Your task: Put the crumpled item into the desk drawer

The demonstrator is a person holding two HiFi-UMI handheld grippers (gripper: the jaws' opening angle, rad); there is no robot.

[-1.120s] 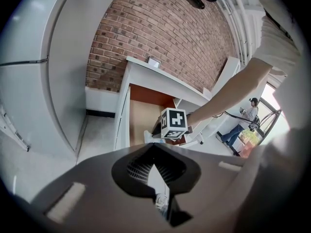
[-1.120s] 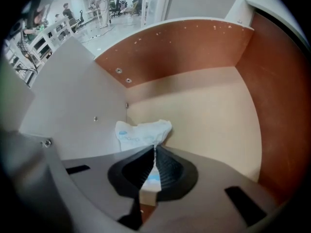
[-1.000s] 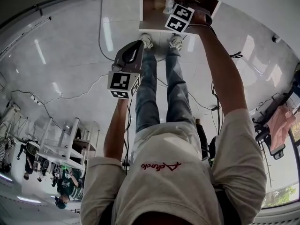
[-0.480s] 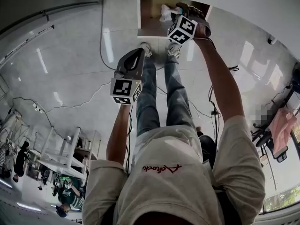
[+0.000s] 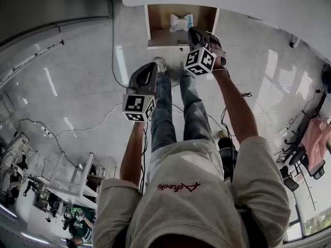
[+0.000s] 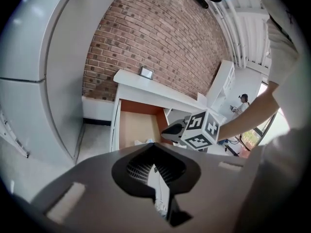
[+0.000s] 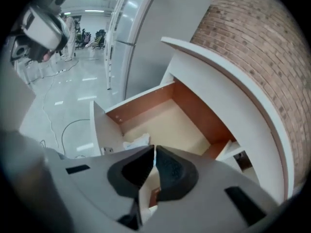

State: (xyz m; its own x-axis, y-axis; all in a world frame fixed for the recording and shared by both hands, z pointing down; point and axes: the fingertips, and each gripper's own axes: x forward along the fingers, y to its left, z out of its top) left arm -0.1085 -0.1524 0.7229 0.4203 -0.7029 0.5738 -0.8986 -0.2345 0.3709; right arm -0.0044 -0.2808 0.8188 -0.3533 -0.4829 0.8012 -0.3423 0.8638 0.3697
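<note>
Here, crumpled item [image 5: 180,21] in drawer [image 5: 158,35], unreadable shirt script [image 5: 178,185]

We are looking at the desk drawer [image 5: 160,35], and it is standing pulled out and open. Its outside is showing white, its inside walls are showing brown, and its floor is showing light tan. We are seeing the crumpled item [image 5: 181,22] lying inside on the drawer floor, about midway between the two side walls. It is looking white and scrunched up, with a little bit of blue on one side.
</note>
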